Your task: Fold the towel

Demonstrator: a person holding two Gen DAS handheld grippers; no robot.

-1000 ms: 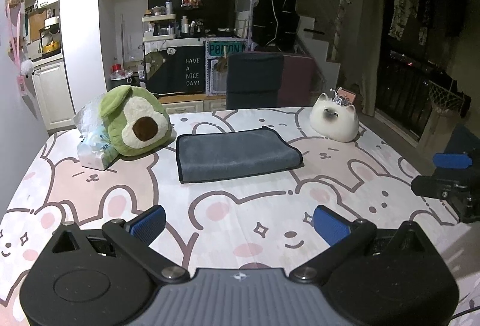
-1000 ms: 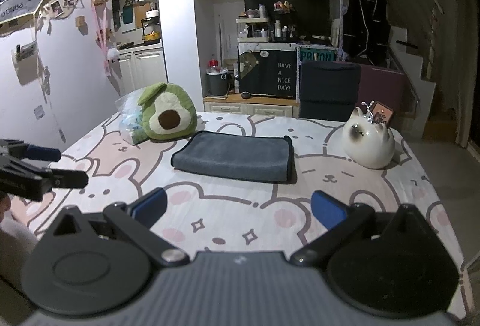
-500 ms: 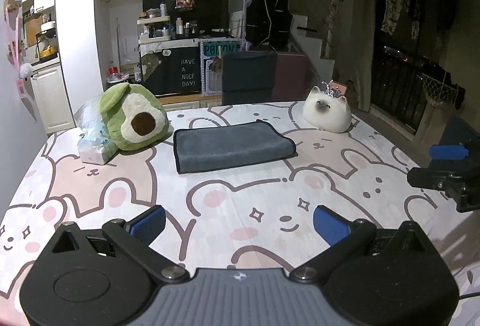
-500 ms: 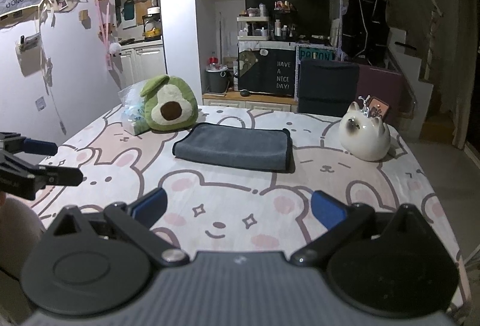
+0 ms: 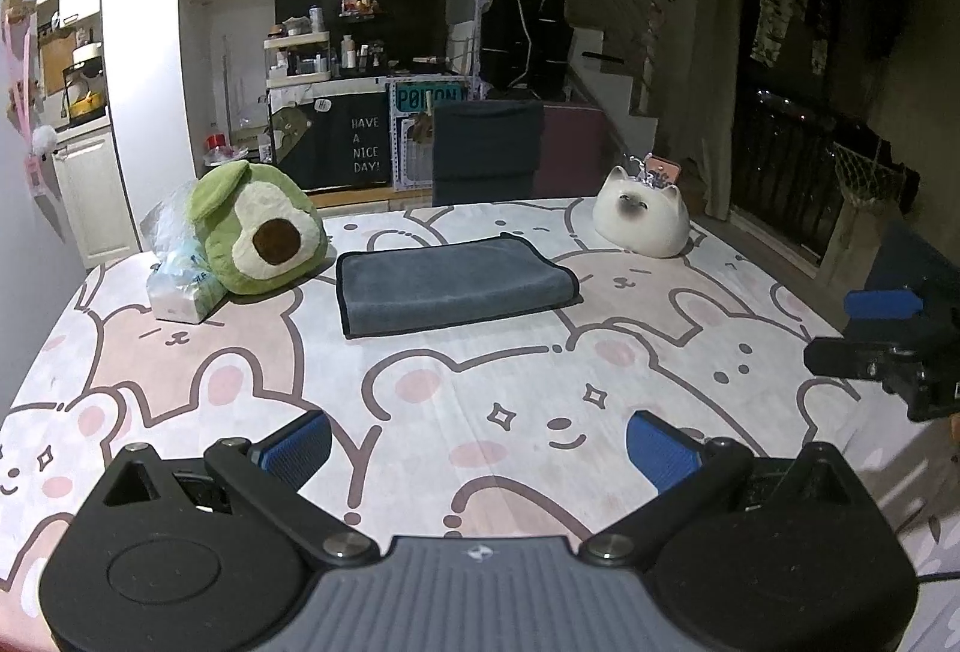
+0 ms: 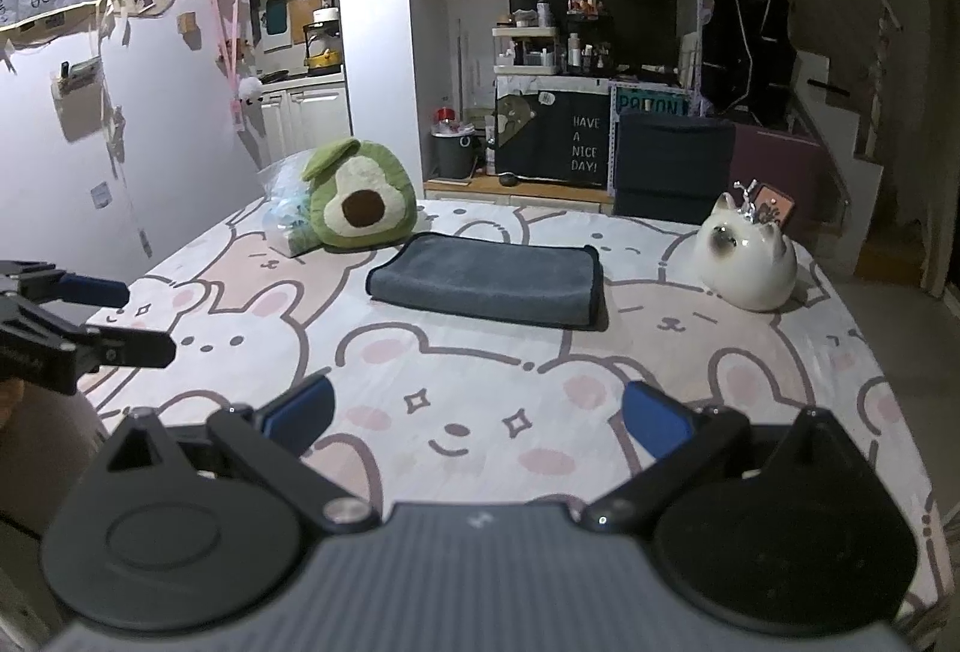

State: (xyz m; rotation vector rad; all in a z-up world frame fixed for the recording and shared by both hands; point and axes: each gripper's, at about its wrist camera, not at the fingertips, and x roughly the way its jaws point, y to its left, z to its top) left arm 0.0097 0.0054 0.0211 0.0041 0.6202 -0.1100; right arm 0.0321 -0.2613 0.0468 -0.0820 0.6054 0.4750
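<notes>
A dark grey towel (image 5: 450,283) lies folded into a flat rectangle on the far middle of the table; it also shows in the right wrist view (image 6: 489,280). My left gripper (image 5: 477,451) is open and empty, well back from the towel over the table's near part. My right gripper (image 6: 477,415) is open and empty, also well short of the towel. Each gripper shows at the edge of the other's view: the right one (image 5: 882,334) and the left one (image 6: 90,316).
A bunny-print cloth covers the table (image 5: 510,412). A green avocado plush (image 5: 258,232) and a plastic bag (image 5: 174,268) sit left of the towel. A white cat figurine (image 5: 642,220) sits at its right. A dark chair (image 5: 486,151) stands behind the table.
Both grippers have drawn back from the towel toward the near edge, still open. The towel has not moved.
</notes>
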